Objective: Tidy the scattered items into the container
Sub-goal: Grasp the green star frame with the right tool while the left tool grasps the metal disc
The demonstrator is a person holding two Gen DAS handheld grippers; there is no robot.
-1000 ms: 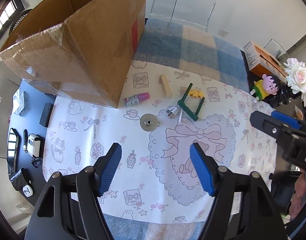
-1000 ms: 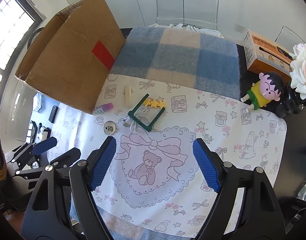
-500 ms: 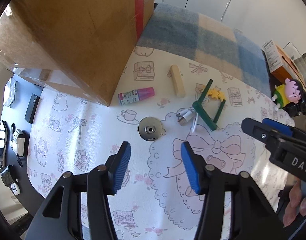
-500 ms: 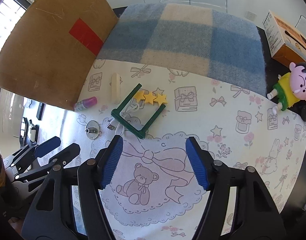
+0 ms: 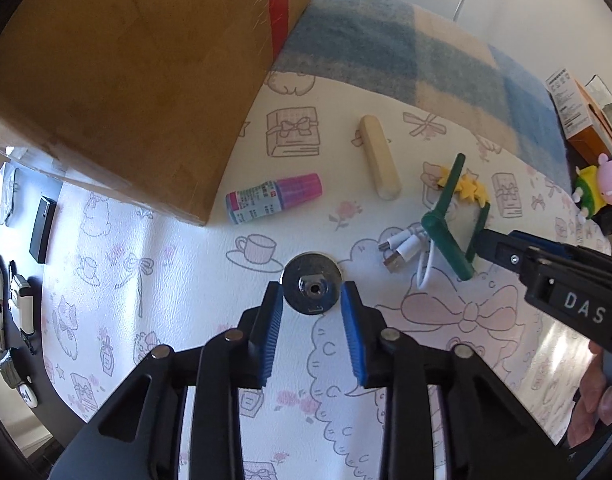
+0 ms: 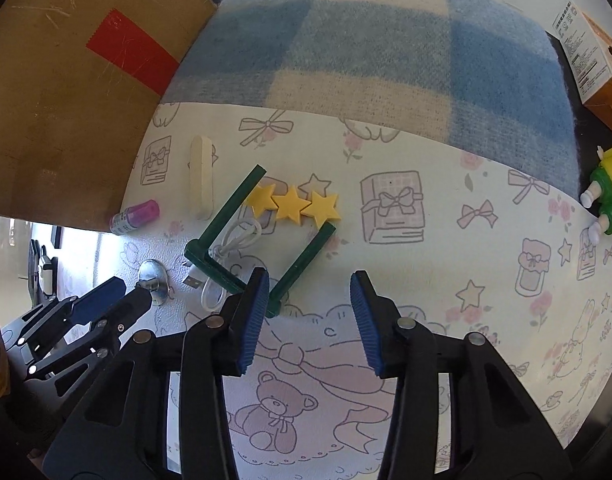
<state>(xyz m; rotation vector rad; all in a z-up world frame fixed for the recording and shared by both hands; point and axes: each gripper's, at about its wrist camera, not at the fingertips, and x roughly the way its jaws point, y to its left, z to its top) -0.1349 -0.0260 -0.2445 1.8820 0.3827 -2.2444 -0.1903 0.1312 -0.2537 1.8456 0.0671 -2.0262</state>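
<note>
A round metal disc (image 5: 312,289) lies on the patterned mat, and my left gripper (image 5: 310,300) is open with its blue pads on either side of it, not closed on it. A pink-capped tube (image 5: 273,197), a cream stick (image 5: 379,162), a white USB cable (image 5: 406,252) and a green U-shaped frame (image 6: 241,248) with yellow stars (image 6: 291,204) lie nearby. My right gripper (image 6: 310,292) is open, its left pad at the frame's near corner. The cardboard box (image 5: 125,68) stands at the left.
A blue plaid blanket (image 6: 370,48) covers the far table. An orange carton (image 6: 590,56) and a toy figure (image 5: 598,186) stand at the right. Small dark devices (image 5: 41,228) lie off the mat at the left edge.
Both grippers have moved forward and down toward the items. The left jaws have narrowed and now straddle the metal disc. The right jaws have narrowed slightly and reached the green frame.
</note>
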